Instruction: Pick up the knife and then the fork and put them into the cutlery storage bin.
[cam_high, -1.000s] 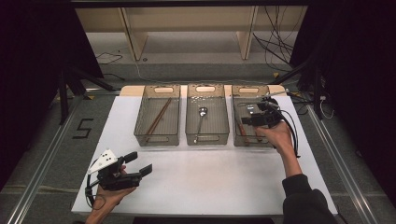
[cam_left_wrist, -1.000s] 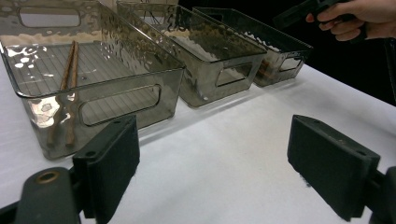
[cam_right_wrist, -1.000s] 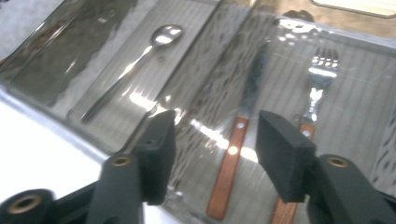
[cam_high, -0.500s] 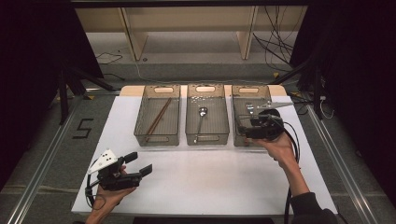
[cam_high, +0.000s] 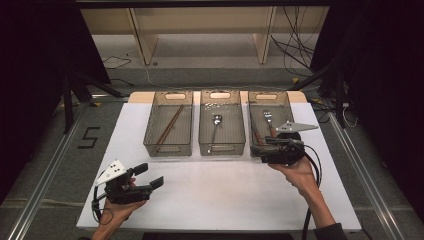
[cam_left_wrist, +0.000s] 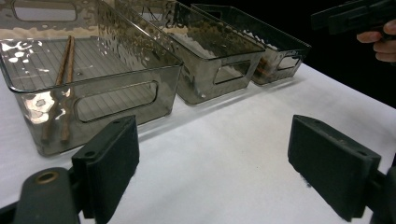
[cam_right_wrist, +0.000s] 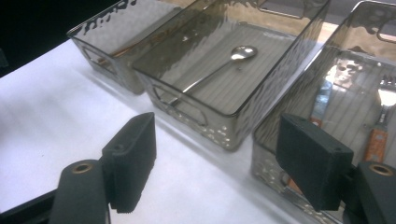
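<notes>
Three smoky clear bins stand in a row on the white table (cam_high: 225, 195). The left bin (cam_high: 167, 150) holds wooden chopsticks (cam_high: 169, 125) (cam_left_wrist: 63, 79). A metal spoon (cam_high: 215, 127) (cam_right_wrist: 219, 65) lies in the middle bin (cam_high: 222, 149). In the right bin (cam_high: 266, 92) lie a wooden-handled fork (cam_high: 268, 122) (cam_right_wrist: 380, 126) and another utensil (cam_right_wrist: 322, 102). My right gripper (cam_high: 265, 146) (cam_right_wrist: 219, 163) hovers at that bin's near end; its jaws have just been opening and stand open with nothing between them. My left gripper (cam_high: 150, 176) (cam_left_wrist: 219, 172) rests open and unloaded at the table's near left.
The right gripper's cable (cam_high: 312, 200) trails along the forearm to the near edge. Metal rails (cam_high: 45, 170) run along both sides of the table. A wooden shelf frame (cam_high: 140, 40) and loose cables (cam_high: 295, 45) sit on the floor beyond the bins.
The right gripper has drawn back from above the right bin toward its near end, with the jaws spreading wider. The left gripper has stayed put.
</notes>
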